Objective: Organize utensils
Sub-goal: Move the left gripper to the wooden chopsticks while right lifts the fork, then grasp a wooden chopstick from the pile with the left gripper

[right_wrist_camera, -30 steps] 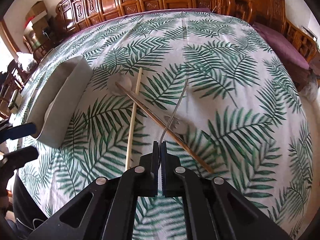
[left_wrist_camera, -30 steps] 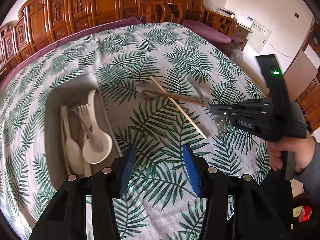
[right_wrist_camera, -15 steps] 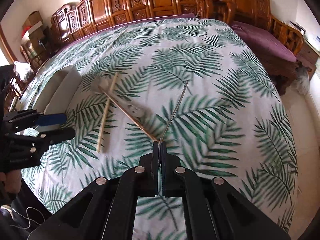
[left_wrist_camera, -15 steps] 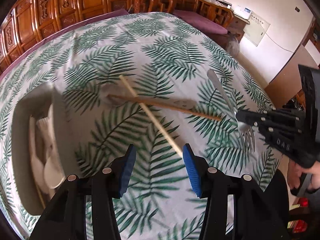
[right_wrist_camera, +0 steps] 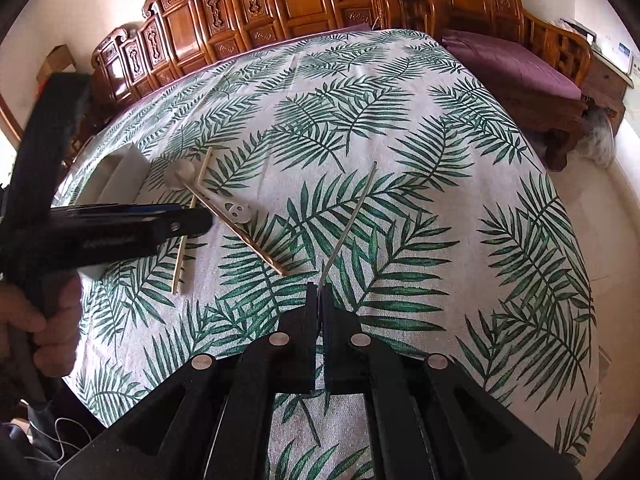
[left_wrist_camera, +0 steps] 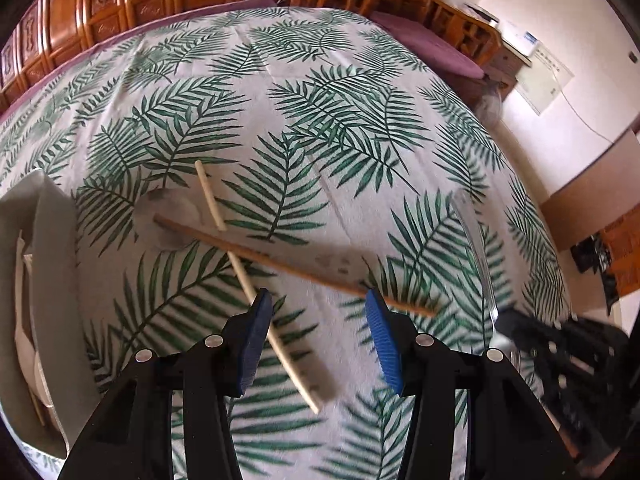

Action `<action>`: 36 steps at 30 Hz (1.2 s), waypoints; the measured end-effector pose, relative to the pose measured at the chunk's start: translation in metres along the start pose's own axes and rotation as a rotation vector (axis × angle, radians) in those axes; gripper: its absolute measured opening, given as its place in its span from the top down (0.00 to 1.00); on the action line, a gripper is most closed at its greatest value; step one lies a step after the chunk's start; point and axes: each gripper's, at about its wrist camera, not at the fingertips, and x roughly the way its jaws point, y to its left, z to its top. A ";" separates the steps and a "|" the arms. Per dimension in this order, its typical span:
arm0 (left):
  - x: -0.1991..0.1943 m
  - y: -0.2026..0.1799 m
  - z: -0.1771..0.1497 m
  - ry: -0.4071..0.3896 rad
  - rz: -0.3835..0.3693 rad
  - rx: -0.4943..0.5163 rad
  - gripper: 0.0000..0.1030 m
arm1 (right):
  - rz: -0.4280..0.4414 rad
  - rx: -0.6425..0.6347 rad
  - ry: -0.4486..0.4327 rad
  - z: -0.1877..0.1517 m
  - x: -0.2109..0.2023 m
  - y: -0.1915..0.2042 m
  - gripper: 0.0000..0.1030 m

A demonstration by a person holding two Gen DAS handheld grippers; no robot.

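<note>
Right gripper (right_wrist_camera: 319, 294), pinching the metal fork (right_wrist_camera: 347, 227), has lifted away while the spread left gripper (left_wrist_camera: 316, 336) swings from the tray (left_wrist_camera: 52, 280) onto the pale chopstick (left_wrist_camera: 248, 276).

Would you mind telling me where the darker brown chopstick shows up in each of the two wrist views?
Left wrist: the darker brown chopstick runs across the picture's middle, from left down to right, just beyond the open left gripper.
Right wrist: it lies left of centre, slanting down to the right.
Shared landmark: the pale chopstick that it crosses.
</note>
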 end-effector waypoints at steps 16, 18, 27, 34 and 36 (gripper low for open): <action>0.022 0.012 0.015 0.032 0.053 -0.102 0.70 | 0.029 0.002 -0.014 0.001 -0.001 0.001 0.97; 0.021 0.013 0.013 0.040 0.052 -0.104 0.71 | 0.031 0.001 -0.015 0.001 -0.001 0.001 0.97; 0.018 0.019 0.009 0.067 0.053 -0.145 0.74 | 0.033 0.000 -0.017 0.001 -0.002 0.002 0.97; 0.010 0.020 -0.001 0.080 0.057 -0.151 0.86 | 0.034 -0.002 -0.017 0.001 -0.001 0.002 0.97; 0.008 0.021 -0.002 0.082 0.054 -0.153 0.87 | 0.035 -0.003 -0.014 0.001 -0.001 0.002 0.97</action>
